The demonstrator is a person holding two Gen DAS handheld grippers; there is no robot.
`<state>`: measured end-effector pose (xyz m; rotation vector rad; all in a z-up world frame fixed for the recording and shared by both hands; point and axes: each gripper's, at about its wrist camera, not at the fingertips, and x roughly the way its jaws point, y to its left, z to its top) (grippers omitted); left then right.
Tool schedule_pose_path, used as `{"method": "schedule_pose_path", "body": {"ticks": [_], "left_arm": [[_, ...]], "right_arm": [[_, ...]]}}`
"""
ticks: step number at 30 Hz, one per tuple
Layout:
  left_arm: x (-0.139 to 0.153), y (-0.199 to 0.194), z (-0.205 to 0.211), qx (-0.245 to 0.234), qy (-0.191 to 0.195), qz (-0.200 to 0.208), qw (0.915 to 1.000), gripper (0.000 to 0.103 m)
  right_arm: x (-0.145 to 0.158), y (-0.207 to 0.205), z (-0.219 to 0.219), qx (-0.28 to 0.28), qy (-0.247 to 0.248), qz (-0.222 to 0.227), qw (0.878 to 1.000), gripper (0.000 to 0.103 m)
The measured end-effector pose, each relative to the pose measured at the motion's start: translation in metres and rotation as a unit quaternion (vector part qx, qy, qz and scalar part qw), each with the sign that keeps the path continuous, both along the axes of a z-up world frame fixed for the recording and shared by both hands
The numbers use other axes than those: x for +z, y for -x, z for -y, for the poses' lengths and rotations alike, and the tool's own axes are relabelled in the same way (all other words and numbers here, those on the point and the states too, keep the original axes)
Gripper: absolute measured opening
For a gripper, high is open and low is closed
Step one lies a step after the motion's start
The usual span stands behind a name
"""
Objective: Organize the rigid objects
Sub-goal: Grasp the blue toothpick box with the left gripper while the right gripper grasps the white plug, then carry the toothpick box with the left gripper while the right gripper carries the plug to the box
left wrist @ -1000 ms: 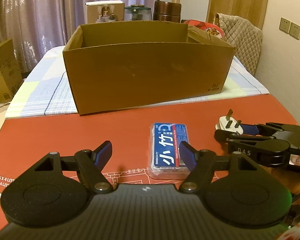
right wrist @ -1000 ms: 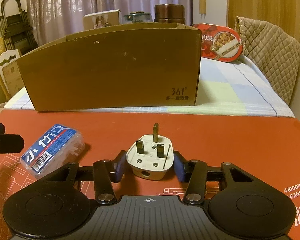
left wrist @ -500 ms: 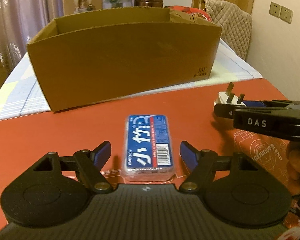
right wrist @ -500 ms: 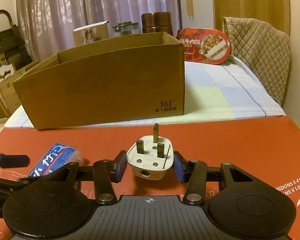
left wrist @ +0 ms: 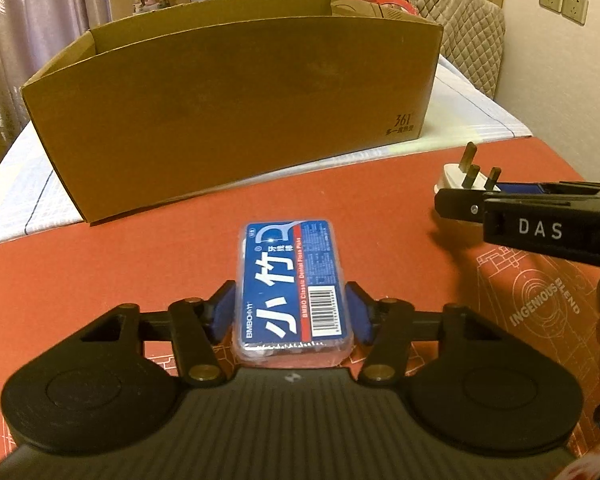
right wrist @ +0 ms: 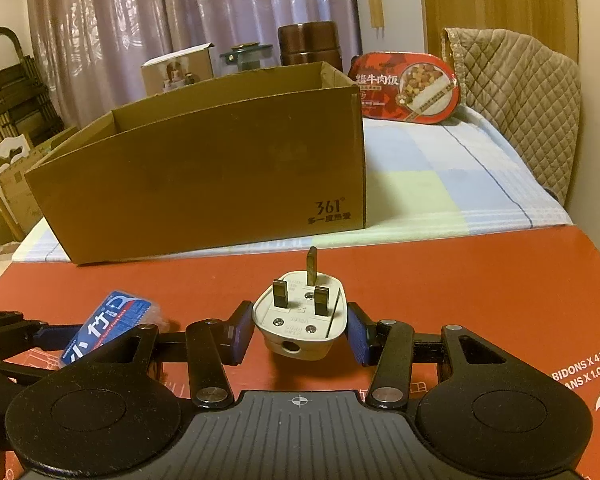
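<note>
my left wrist view sits low over the red tabletop [left wrist: 100, 272], looking forward along its tongs [left wrist: 291, 314] at the cardboard box [left wrist: 236, 112] filling the upper middle, close. my right wrist view looks the same way from further right, the box [right wrist: 204, 176] in its centre left. both share the box, the floss case [left wrist: 294, 284] [right wrist: 108, 326] and the white plug [left wrist: 454, 174] [right wrist: 302, 316]; the right tongs [right wrist: 299, 330] cross the left view's right edge.
</note>
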<state>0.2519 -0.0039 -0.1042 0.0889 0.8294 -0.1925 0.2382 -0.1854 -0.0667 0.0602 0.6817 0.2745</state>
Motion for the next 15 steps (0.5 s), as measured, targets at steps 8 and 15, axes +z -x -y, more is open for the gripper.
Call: {"method": "schedule_pose_path", "body": {"ticks": [8, 15], "left_arm": [[0.009, 0.003, 0.0, -0.004, 0.007, 0.007, 0.9999, 0.052], [0.028, 0.005, -0.007, 0.002, 0.024, 0.026, 0.9994, 0.052]], "right_arm": [[0.006, 0.002, -0.002, 0.003, -0.004, 0.005, 1.0, 0.046], [0.017, 0.003, -0.006, 0.01, -0.01, 0.014, 1.0, 0.046]]}}
